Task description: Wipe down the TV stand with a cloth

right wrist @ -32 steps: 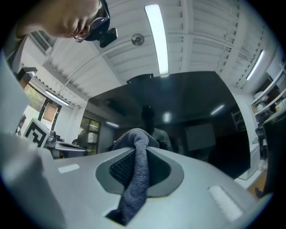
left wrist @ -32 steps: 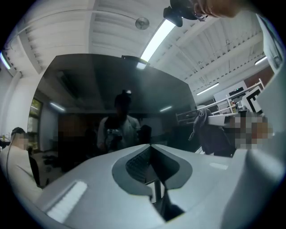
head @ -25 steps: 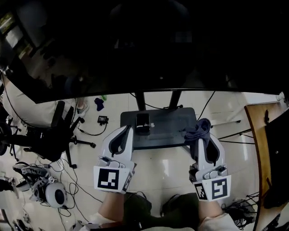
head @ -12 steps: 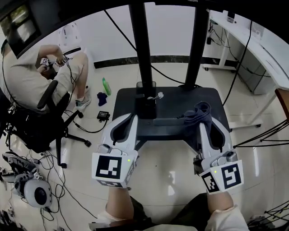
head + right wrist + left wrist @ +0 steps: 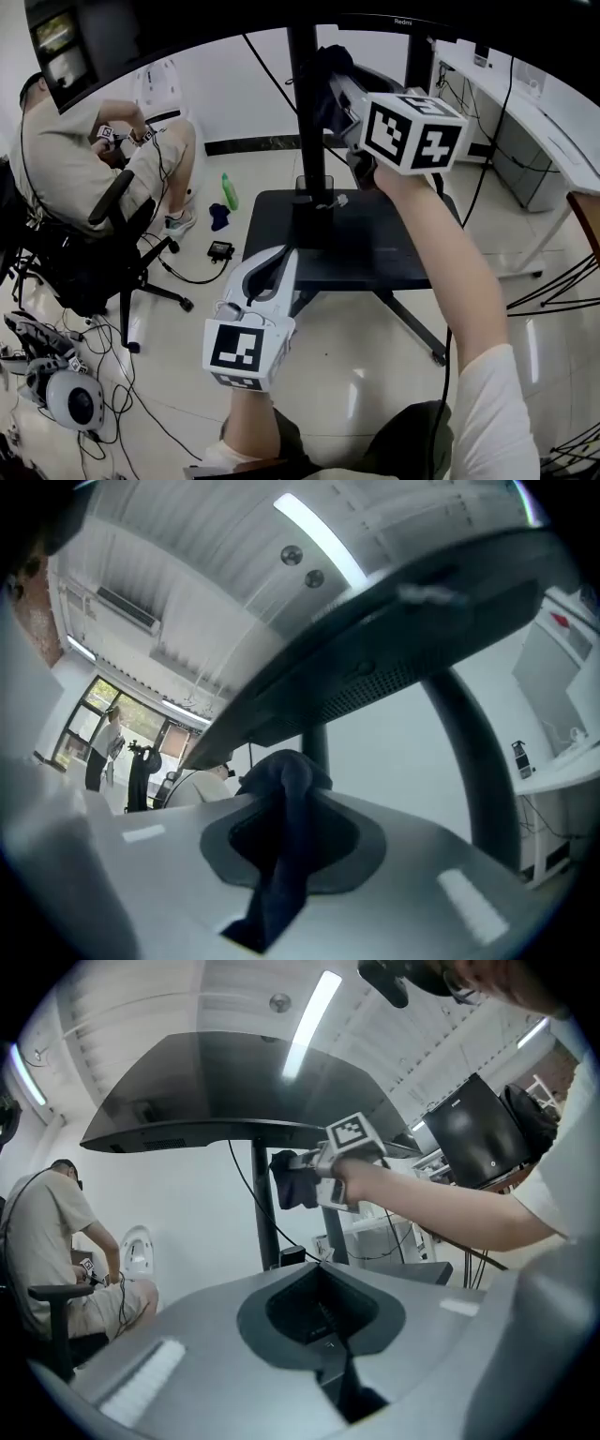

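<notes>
The black TV stand has a flat base (image 5: 394, 239) and two upright poles (image 5: 305, 141) under the dark TV (image 5: 234, 1091). My right gripper (image 5: 339, 86) is raised high beside the left pole, shut on a dark blue cloth (image 5: 326, 105). In the right gripper view the cloth (image 5: 286, 780) hangs bunched between the jaws, just under the TV's underside (image 5: 394, 658). My left gripper (image 5: 279, 261) stays low at the base's front left edge, shut and with nothing in it. The left gripper view shows its jaws closed (image 5: 323, 1321) and the cloth (image 5: 298, 1177) held up by the pole.
A person sits in an office chair (image 5: 94, 234) at the left. Cables, a green bottle (image 5: 230, 192), a small black box (image 5: 220, 249) and a white headset (image 5: 75, 401) lie on the floor. A white desk (image 5: 525, 103) stands at the right.
My right gripper has lifted the cloth from the stand's base up to the pole beneath the TV. The left gripper has stayed low by the base.
</notes>
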A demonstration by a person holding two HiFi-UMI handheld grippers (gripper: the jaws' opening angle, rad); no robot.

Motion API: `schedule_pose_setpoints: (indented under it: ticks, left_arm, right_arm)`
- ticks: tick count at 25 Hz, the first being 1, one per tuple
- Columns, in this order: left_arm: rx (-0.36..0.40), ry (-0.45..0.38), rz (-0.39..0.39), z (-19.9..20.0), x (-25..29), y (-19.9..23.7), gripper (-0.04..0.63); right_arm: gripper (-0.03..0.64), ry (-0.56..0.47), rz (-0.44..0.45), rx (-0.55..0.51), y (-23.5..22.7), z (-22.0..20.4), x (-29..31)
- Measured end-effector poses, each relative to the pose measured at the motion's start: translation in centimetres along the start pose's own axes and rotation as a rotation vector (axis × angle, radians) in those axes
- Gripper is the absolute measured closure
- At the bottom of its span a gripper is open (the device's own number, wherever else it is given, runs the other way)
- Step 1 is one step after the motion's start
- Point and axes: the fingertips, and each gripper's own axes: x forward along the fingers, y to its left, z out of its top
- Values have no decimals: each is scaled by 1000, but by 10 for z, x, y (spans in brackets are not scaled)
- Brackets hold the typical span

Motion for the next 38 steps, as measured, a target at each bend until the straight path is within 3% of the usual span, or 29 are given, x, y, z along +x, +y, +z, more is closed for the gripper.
schedule_pose_setpoints:
  ticks: [3, 6, 10, 13, 17, 19, 24, 29, 31, 38]
  left_arm:
    - [-24, 4, 11, -4, -8, 9, 499]
    - [-31, -72, 19, -1, -9, 20, 499]
    - [-34, -101, 15, 1, -6, 27, 499]
    - [-34, -89, 5, -4, -4, 24, 499]
    - [-34, -90, -6, -6, -4, 22, 499]
    - [-35, -95, -8, -4, -3, 21, 499]
    - [-67, -134, 5, -2, -6, 18, 499]
    - [-89, -172, -17, -3, 1, 12, 499]
    - [-94, -169, -40, -6, 7, 3, 499]
    - [-91, -159, -80, -8, 10, -13, 499]
  right_arm:
    - [566, 17, -7, -91, 4, 18, 37]
    - [566, 116, -8, -138, -5, -6, 46]
    - [566, 297, 0, -166, -38, -117, 41]
    - [566, 419, 5, -68, -64, -195, 26]
    - [565, 574, 33, 16, -75, -240, 11]
    - [565, 548, -6, -3, -79, -230, 6]
    - [568, 137, -187, -205, -55, -109, -70]
    - [569, -90, -243, -315, 4, -54, -173]
    - [569, -117, -267, -325, -3, -37, -175]
    - [568, -19, -441, -373, -105, 36, -88]
